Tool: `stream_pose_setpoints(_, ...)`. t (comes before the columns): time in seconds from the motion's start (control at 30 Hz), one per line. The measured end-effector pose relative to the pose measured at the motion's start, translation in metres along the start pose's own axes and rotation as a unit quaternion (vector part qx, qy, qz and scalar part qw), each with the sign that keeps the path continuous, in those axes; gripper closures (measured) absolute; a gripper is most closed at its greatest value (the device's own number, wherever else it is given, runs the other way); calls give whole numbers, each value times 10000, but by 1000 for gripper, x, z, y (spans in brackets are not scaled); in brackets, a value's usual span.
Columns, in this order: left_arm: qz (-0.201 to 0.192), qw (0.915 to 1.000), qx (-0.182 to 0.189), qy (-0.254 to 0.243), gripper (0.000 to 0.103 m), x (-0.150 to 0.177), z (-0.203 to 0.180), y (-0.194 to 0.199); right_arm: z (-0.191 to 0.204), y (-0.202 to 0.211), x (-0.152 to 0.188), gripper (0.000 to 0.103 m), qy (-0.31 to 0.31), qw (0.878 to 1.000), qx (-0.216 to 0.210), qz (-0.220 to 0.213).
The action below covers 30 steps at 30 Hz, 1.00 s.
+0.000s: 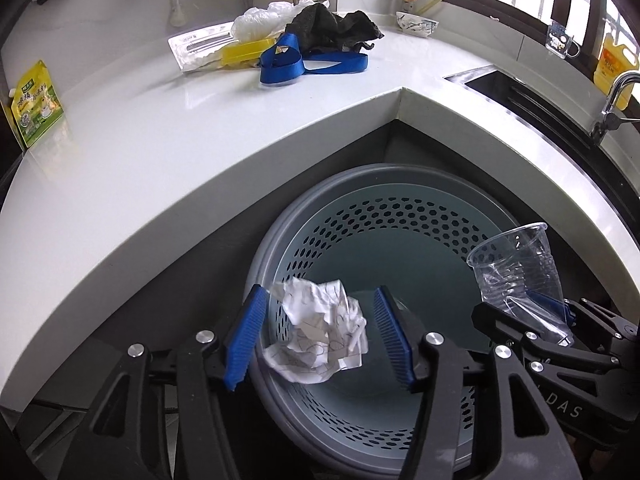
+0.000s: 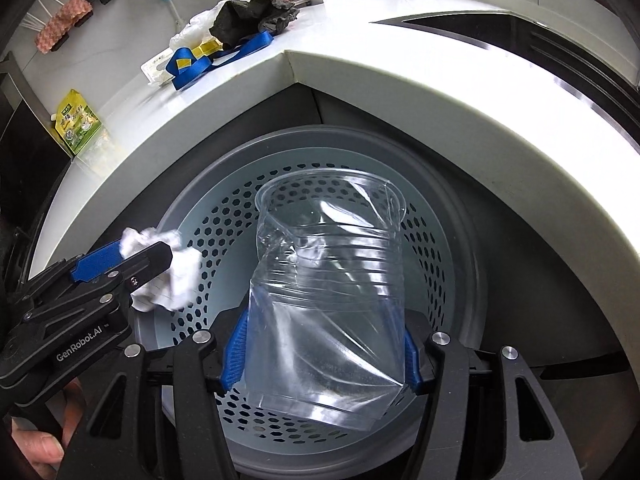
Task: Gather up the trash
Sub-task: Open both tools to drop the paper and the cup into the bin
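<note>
Through your left wrist camera, your left tongs (image 1: pixel 318 340) hang over the mouth of the grey perforated bin (image 1: pixel 280 236), which stands on the floor in the inner corner of the white desk (image 1: pixel 120 168). The crumpled paper ball (image 1: pixel 320 336) sits between the two blue pads. The pad on the right side of the picture stands clear of it, and the paper lies close against the other pad, so the tongs are released and nothing is squeezed. At the right edge, your right tongs (image 1: pixel 556 312) carry the clear plastic cup (image 1: pixel 516 264) above the bin's rim. Back on the desk lie a blue strap (image 1: pixel 308 60), a black crumpled bag (image 1: pixel 332 26), a clear plastic bag (image 1: pixel 260 20), a yellow flat piece (image 1: pixel 244 54) and a clear blister tray (image 1: pixel 196 46). A yellow-green pouch (image 1: pixel 34 104) stands at the far left.

Through your right wrist camera, your right tongs (image 2: pixel 324 354) have the dented clear plastic cup (image 2: pixel 324 276) between them, mouth pointing away, directly above the bin (image 2: pixel 452 208). Both blue pads lie at the cup's sides; whether they press on it I cannot tell. On the left, your left tongs (image 2: pixel 128 258) are seen side-on with the paper ball (image 2: pixel 176 276) showing white past the fingers, over the bin's left rim. A thumb (image 2: pixel 40 450) shows at the lower left corner. The desk (image 2: pixel 400 92) curves around the bin, and the strap (image 2: pixel 192 66) and black bag (image 2: pixel 252 14) lie on it.
</note>
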<state>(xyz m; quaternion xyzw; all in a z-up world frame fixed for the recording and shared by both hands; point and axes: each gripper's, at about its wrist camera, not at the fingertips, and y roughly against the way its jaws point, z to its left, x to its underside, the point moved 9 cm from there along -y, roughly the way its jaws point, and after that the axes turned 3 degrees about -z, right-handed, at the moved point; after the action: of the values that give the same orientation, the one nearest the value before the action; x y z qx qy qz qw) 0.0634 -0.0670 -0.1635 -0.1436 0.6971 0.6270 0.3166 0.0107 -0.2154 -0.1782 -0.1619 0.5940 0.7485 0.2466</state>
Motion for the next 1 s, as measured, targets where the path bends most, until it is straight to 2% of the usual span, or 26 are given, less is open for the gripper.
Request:
stream_pose_setpoints(0.23, -31, 10000, -27, 27, 42, -2, 3, 2, -4, 4, -2, 31, -52, 10000, 28, -68)
stream_pose_setpoints(1.0, -88, 9999, -19, 110, 37, -4, 10, 6, -8, 12, 1, 31, -78, 9998, 55, -155)
